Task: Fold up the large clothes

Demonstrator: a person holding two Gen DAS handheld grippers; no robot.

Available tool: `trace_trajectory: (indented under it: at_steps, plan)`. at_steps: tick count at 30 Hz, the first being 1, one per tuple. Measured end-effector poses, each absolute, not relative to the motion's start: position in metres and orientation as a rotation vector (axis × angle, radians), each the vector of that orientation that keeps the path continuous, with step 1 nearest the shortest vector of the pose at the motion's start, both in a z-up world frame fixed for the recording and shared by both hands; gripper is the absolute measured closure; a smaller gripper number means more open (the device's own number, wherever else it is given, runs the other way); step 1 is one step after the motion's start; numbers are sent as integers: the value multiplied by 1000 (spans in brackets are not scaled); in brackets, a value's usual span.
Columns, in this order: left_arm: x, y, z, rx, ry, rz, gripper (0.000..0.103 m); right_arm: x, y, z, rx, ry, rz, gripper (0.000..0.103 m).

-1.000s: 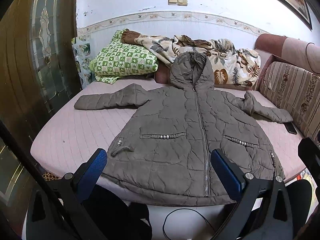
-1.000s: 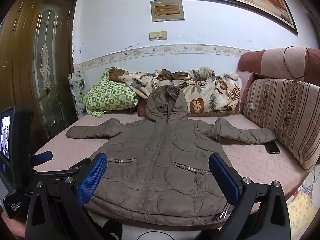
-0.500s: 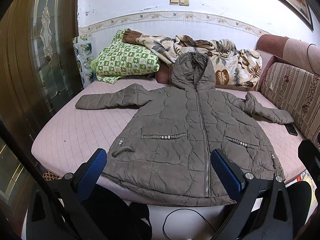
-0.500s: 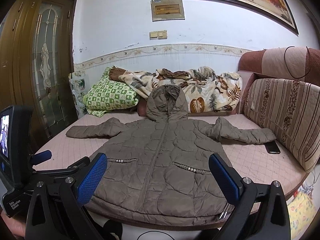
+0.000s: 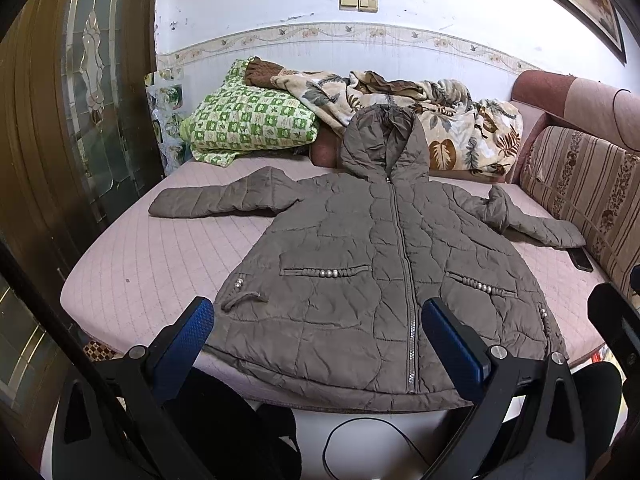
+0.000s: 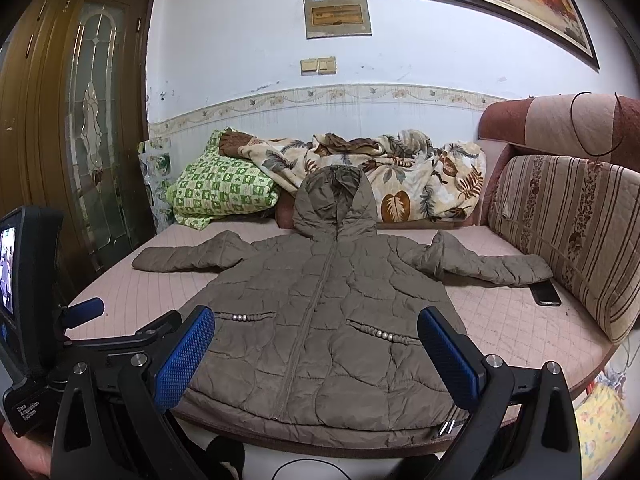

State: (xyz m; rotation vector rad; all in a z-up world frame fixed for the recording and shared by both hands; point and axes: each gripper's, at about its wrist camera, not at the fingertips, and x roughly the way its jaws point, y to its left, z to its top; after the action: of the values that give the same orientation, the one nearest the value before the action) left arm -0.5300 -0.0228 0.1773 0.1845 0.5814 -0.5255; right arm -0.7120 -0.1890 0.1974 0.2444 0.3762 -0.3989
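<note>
My left gripper (image 5: 318,338): jaws spread wide, nothing between them, held off the near hem of the coat (image 5: 384,280). My right gripper (image 6: 316,346): likewise spread and empty, at the same hem.

Coat: brown, quilted, puffy, hooded; lies face up and zipped on the bed (image 5: 160,264), both sleeves out to the sides, hem toward me. Bead-trimmed pocket slits on either side of its zip.

Bed cover: pink, stitched in squares.

Behind the coat's hood: leaf-print blanket (image 6: 404,176), rumpled; green checked pillow (image 6: 220,190).

By the coat's right-hand sleeve end: dark phone (image 6: 545,293), flat; striped cushion (image 6: 568,232).
</note>
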Motion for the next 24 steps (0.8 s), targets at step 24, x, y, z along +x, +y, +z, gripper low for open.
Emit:
trace_trajectory:
  at_steps: [24]
  plan:
    - [-518,-20,168,174,605,-527,0,-702,-188,183,262,409,-406,0]
